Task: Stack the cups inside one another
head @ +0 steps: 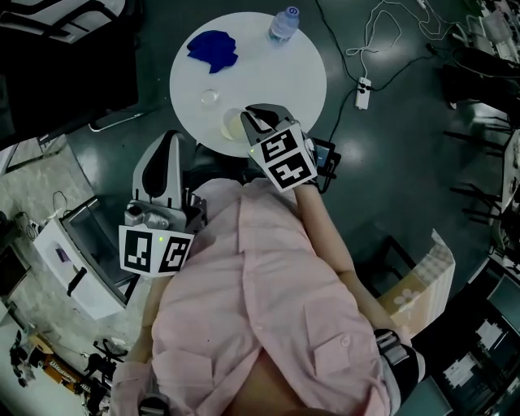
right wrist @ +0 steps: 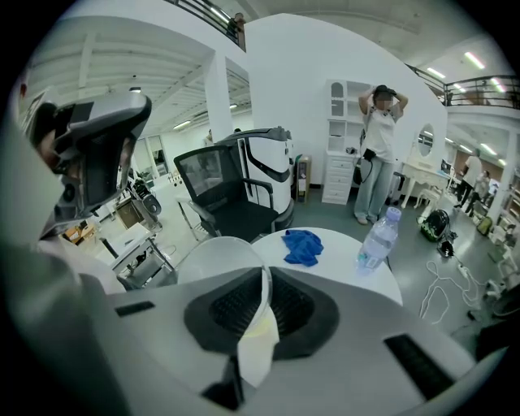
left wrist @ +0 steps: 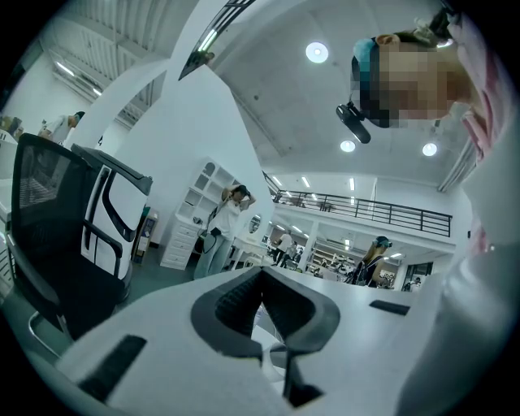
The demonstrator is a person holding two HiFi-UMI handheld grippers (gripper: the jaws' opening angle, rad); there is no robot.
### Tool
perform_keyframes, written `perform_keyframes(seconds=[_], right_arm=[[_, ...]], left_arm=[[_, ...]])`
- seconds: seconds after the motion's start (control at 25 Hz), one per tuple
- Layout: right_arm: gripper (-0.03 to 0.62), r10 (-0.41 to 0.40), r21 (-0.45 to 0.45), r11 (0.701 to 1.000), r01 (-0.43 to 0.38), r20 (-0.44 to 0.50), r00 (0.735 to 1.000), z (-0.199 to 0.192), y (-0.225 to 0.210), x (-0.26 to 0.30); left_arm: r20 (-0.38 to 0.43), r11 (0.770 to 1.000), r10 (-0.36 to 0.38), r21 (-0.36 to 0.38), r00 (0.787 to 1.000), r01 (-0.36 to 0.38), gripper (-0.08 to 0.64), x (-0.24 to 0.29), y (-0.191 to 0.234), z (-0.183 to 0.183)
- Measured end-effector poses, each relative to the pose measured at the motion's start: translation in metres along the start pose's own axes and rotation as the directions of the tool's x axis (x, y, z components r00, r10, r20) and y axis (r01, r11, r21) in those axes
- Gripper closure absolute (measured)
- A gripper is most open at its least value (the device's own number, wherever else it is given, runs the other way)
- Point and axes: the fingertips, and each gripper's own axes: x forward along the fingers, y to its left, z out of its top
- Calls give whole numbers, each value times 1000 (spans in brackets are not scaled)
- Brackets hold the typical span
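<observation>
Over the tabletop's (head: 272, 69) near edge, cup (right wrist: 218, 262) clamped by its wall in right hand-held gripper (right wrist: 264, 286), left hand-held gripper (left wrist: 262, 280) closed together, empty.

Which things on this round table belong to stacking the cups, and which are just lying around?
For the job:
- yellowish cup, gripped by its wall in the right tool
- small clear cup, standing free

Just lying about:
- blue cloth
- water bottle
</observation>
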Motion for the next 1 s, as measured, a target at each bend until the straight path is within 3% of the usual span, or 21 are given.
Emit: perform_keyframes(seconds=[0.2, 1.0], right_arm=[[551, -2, -45, 999, 1, -41, 999, -6, -2, 6], [551, 47, -56, 997, -54, -119, 992, -23, -1, 28]], left_arm=[[-6, 1000, -7, -4, 1000, 7, 551, 3, 0, -2], [-11, 999, 32, -14, 999, -32, 551, 9, 11, 1]])
